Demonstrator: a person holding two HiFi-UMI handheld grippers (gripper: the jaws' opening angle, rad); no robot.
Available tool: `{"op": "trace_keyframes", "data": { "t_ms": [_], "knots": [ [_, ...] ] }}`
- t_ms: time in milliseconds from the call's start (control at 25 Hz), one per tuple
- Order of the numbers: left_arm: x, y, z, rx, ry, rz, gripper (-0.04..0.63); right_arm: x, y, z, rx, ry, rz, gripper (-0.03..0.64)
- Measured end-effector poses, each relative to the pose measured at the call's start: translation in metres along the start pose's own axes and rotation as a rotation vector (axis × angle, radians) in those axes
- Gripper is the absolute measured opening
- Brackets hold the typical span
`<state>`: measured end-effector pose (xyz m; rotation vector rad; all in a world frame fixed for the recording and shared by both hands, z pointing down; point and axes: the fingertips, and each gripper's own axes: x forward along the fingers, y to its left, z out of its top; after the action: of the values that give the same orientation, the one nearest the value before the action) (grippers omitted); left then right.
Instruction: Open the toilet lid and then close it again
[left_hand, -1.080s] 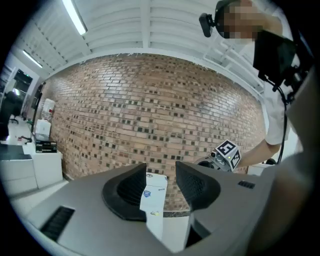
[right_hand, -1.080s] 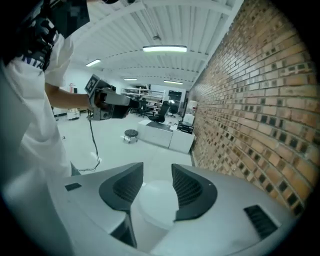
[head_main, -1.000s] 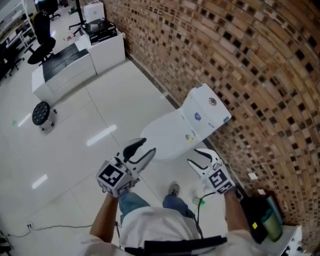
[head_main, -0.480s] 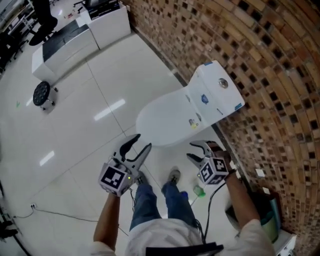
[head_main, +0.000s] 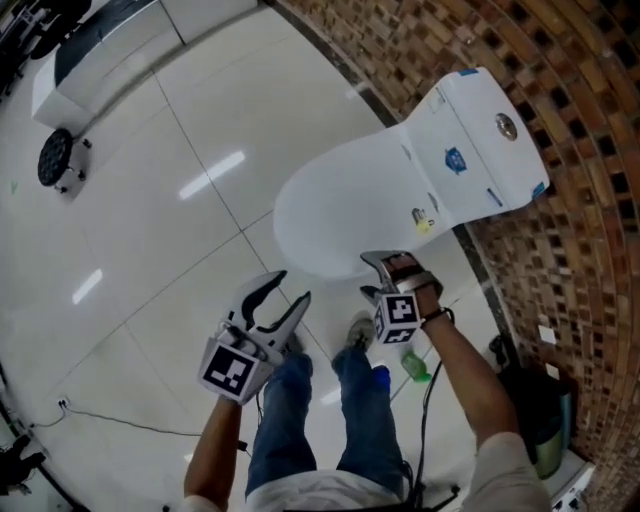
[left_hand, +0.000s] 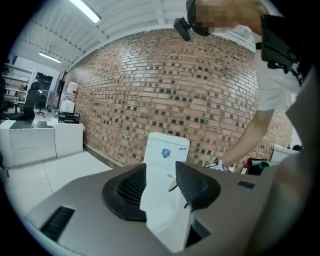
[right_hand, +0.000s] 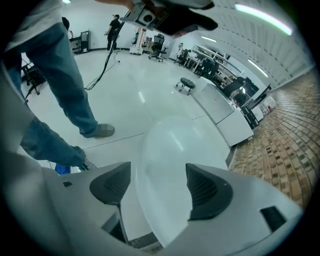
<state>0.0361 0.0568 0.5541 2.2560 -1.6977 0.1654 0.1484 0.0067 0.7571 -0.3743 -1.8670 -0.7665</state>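
The toilet lid (head_main: 345, 210) lies shut, flat on the bowl, its rounded front towards the person and its hinge end against the white cistern (head_main: 480, 150) at the far right, which stands against the brick wall (head_main: 590, 260). A round flush button (head_main: 506, 125) sits on top of the cistern.

The right tongs (head_main: 385, 265) point steeply down at the near right rim of the lid. Their jaws stand wide and have just been opening. In the right gripper view the lid's curved front edge (right_hand: 165, 160) shows in the gap between the two pads, and neither pad presses on it; whether a jaw tip touches the rim cannot be told.

The left tongs (head_main: 288, 290) are just left of the right tongs, near the lid's front and apart from it, over the white tiled floor (head_main: 150, 250). Their jaws are parted with nothing gripped; in the left gripper view the toilet shows beyond the gap.

The person's jeans (head_main: 300, 420) and a shoe (head_main: 357, 332) lie just below the tongs. A green bottle (head_main: 415, 365) lies on the floor beside the right forearm.
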Motion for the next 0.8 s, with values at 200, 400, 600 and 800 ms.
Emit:
{"op": "trace_keyframes", "data": {
  "t_ms": [200,400,600,800],
  "knots": [
    [-0.002,0.012,-0.036,-0.02,0.03,-0.027,0.181,0.047,0.003,0.004,-0.059,0.033,0.005,0.35],
    [0.002,0.026,-0.046,-0.026,0.036,-0.043,0.181,0.062,0.001,0.004,-0.064,0.034,0.017,0.379],
    [0.007,0.032,-0.051,-0.035,0.039,-0.05,0.181,0.071,0.003,0.003,-0.054,0.089,-0.01,0.413],
    [0.007,0.032,-0.059,-0.075,0.057,-0.048,0.181,0.058,0.007,0.009,-0.03,0.019,-0.026,0.322]
  ]
}}
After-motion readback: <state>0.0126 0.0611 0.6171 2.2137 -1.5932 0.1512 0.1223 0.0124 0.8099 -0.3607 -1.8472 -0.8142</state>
